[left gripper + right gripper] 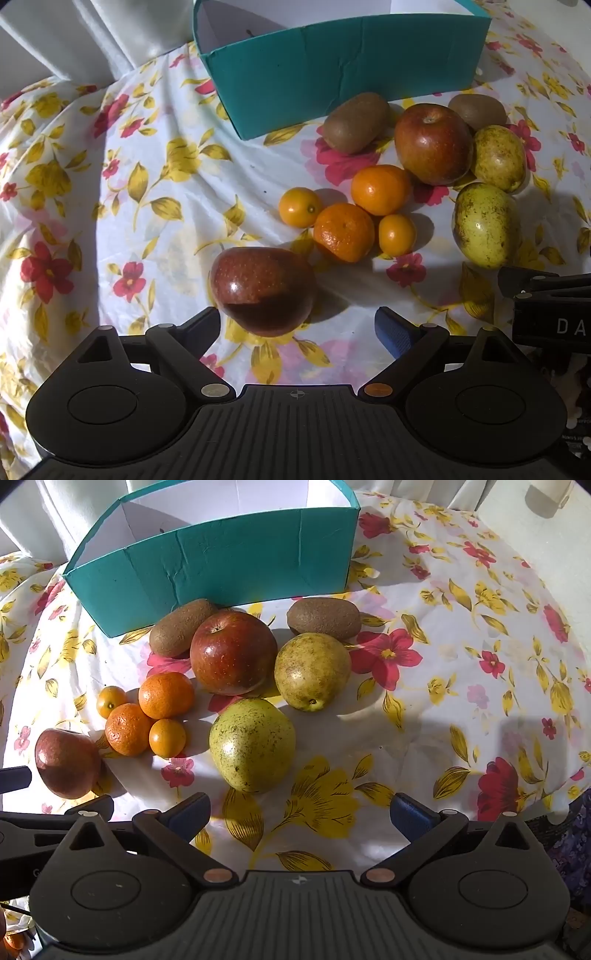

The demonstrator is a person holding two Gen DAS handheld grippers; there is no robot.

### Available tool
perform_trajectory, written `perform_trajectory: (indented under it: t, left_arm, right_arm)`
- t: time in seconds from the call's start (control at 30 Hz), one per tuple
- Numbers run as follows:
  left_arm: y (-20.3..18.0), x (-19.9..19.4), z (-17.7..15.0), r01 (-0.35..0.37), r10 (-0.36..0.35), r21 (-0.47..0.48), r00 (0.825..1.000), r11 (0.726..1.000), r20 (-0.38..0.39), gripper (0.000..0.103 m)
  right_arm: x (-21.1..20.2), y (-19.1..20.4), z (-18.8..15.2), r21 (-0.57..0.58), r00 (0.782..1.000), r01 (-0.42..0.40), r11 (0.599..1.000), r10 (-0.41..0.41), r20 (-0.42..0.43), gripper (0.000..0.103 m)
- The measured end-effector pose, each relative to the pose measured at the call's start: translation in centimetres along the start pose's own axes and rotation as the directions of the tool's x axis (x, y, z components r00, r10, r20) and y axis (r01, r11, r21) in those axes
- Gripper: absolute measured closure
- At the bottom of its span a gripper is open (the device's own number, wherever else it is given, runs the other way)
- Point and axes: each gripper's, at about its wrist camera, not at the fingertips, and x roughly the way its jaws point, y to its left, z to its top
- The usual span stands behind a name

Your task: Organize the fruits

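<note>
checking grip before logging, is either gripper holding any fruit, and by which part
Nothing is held. The left gripper and right gripper are both open and empty.

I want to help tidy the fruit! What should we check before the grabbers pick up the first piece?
1. Left gripper open and holding nothing: ok.
2. Right gripper open and holding nothing: ok.
3. Near apple sits right ahead of the left gripper, closer to one finger than the other: ok, though centring may help.
4. Near pear lies just ahead of the right gripper, with no fruit leaning on it: ok.
5. Teal box open at the top with room inside: ok; its floor is only partly visible.
6. Oranges packed together and touching, so one might roll when a neighbour is lifted: not ok.
</note>
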Motion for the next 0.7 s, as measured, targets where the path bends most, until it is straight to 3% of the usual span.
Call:
perform_trajectory:
  t: [0.7]
  left_arm:
    - [0.30,0.30,0.06,0.007,-0.007,-0.008,1.000,1.000,-0.003,0.009]
  right_arm:
    - [0.03,-0.14,0.27,-0.005,1.000,-0.001,1.000,0.001,0.003,0.000]
